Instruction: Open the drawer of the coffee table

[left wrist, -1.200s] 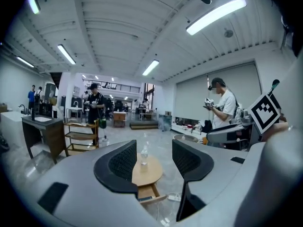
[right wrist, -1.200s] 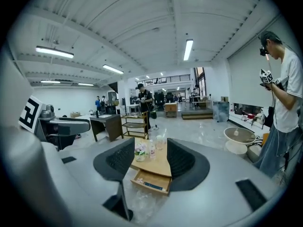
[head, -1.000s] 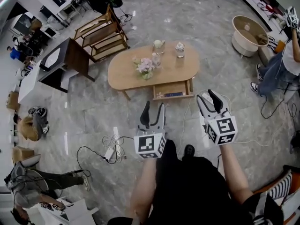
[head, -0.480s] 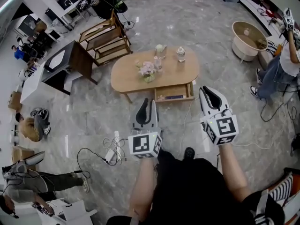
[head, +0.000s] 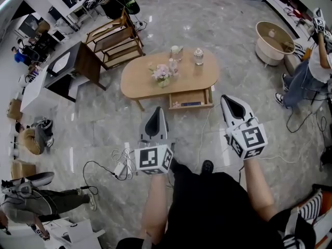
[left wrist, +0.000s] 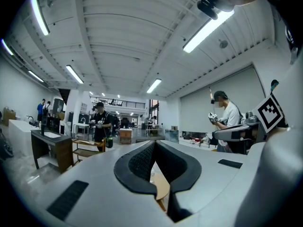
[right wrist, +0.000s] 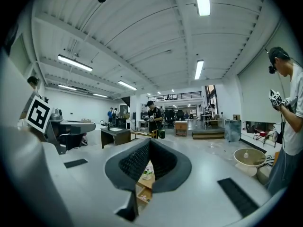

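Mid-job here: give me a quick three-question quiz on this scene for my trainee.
1. True or false: the drawer of the coffee table is pulled out.
2. What does the left claw hold? A) a cup B) the drawer's front C) nothing
3. Fill in: the jaws of the right claw are ___.
Key: 1 true. 2 C. 3 together. Both claws have just closed on nothing, short of the table.
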